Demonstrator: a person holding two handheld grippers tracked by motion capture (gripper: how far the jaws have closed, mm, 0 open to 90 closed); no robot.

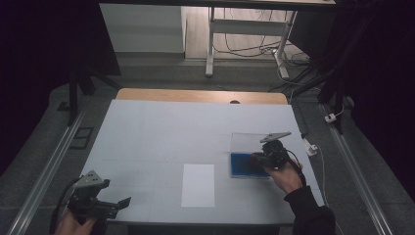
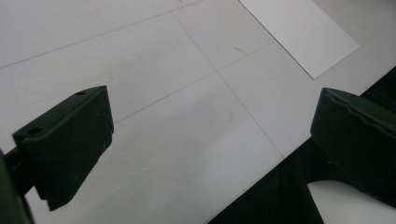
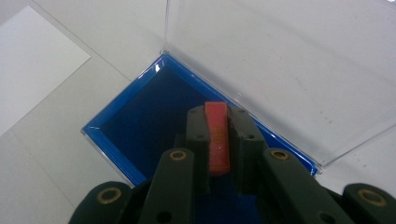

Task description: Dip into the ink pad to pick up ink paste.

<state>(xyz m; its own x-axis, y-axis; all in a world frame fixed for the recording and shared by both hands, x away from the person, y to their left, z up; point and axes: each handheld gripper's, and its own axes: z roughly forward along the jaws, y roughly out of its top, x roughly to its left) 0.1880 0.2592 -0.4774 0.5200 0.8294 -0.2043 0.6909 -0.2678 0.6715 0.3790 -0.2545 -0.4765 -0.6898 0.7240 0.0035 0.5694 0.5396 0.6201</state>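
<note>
A shallow blue tray [image 1: 242, 164] [image 3: 140, 116] lies on the right of the white table, with a clear lid [image 1: 247, 142] [image 3: 280, 60] standing open at its far side. My right gripper [image 1: 259, 159] [image 3: 217, 135] hangs over the tray's right part, shut on a thin red flat piece [image 3: 217, 140] held upright between its jaws. My left gripper [image 1: 117, 203] [image 2: 210, 135] rests at the table's front left corner, jaws wide apart, with nothing between them. A white sheet of paper [image 1: 198, 185] [image 2: 299, 32] lies between the two grippers.
The table's front edge [image 2: 261, 182] runs just under the left gripper. A white cable and plug [image 1: 313, 148] lie off the table's right side. Metal rails flank the table on the floor, and a desk frame [image 1: 244, 44] stands behind.
</note>
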